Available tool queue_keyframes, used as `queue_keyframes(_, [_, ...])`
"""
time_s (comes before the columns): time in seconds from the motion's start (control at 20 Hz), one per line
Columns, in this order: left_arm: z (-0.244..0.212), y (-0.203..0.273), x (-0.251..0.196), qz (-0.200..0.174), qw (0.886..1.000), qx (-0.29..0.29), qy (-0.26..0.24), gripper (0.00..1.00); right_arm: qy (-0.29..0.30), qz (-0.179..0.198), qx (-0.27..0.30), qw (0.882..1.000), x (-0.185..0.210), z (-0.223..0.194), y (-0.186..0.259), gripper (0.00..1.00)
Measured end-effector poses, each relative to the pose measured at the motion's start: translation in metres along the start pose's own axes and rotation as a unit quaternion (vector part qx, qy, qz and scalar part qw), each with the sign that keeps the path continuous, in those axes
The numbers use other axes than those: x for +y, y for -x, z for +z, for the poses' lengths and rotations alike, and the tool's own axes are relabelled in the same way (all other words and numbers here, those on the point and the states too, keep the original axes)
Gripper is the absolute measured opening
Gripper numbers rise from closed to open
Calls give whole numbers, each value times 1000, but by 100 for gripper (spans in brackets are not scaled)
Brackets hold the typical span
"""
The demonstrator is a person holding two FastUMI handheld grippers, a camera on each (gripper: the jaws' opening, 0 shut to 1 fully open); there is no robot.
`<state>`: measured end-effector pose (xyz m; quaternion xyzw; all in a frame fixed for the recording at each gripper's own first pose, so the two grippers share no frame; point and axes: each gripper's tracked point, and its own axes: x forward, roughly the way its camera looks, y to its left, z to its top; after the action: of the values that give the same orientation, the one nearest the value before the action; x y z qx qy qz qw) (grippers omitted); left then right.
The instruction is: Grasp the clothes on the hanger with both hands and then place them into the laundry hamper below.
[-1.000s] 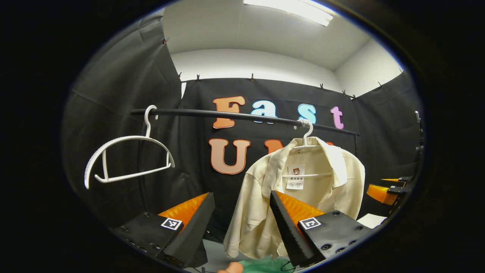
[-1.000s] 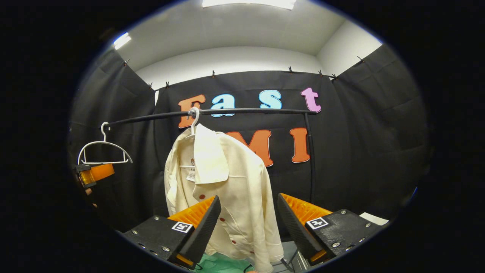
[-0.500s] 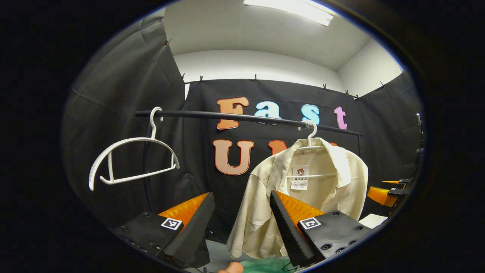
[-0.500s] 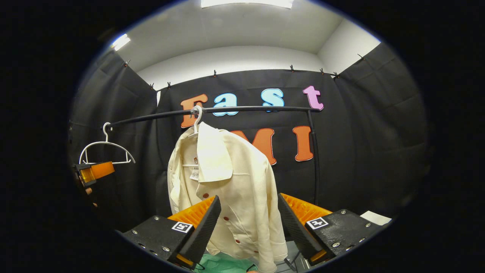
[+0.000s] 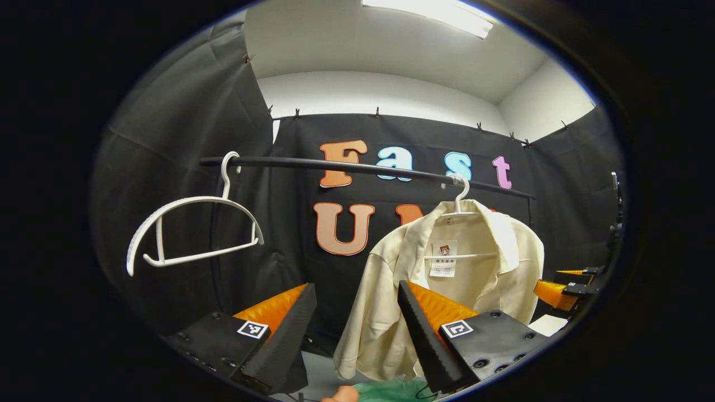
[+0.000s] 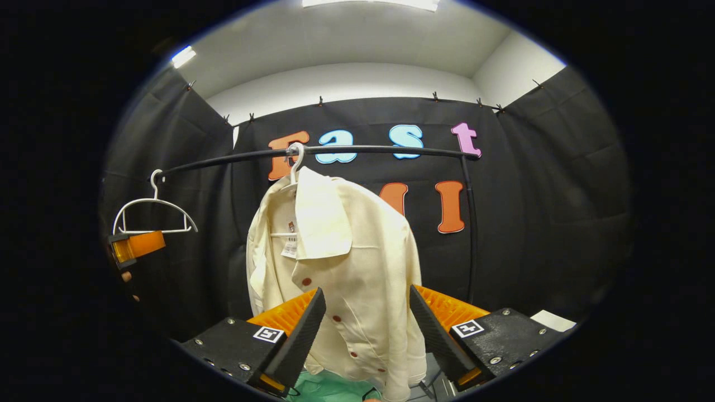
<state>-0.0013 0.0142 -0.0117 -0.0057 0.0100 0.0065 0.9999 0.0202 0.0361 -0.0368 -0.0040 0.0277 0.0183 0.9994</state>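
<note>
A cream button-up shirt (image 5: 447,290) (image 6: 346,279) hangs on a white hanger (image 5: 461,192) (image 6: 294,162) from a black rail (image 5: 335,166) (image 6: 380,151). My left gripper (image 5: 357,301) is open, with the shirt's left sleeve just behind its right finger. My right gripper (image 6: 366,304) is open too, and the shirt's front hangs in the gap beyond its fingers. Green cloth of the hamper (image 5: 391,391) (image 6: 318,385) peeks in below the shirt. The right gripper (image 5: 564,287) shows past the shirt at the right edge of the left gripper view; the left gripper (image 6: 134,248) shows far left in the right gripper view.
An empty white hanger (image 5: 190,229) (image 6: 151,215) hangs at the rail's left end. A black upright post (image 6: 472,223) carries the rail's right end. A white sheet (image 6: 553,321) lies low at the right.
Both grippers have crept closer to the shirt, which looks slightly larger in both views. Neither gripper's opening has changed.
</note>
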Motion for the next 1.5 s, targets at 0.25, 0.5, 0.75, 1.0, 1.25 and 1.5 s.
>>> queue_keyframes(0.25, [-7,-2,11,6,1000,6,0,100,13,22,16,1000,37,-21,-14,93])
queue_keyframes(0.5, [-15,-6,24,16,1000,12,-2,96,24,28,16,999,63,-30,-34,94])
queue_keyframes(0.75, [-23,-13,33,21,1000,19,-2,96,17,21,12,1000,78,-29,-58,94])
queue_keyframes(1.0, [-35,-21,37,19,999,31,2,96,34,-38,-12,999,58,-19,-80,94])
queue_keyframes(1.25, [-38,-27,43,24,999,33,3,96,12,-62,-9,998,47,-18,-104,94])
queue_keyframes(1.5, [-38,-28,40,18,999,29,0,93,22,-92,-16,995,31,-17,-122,93])
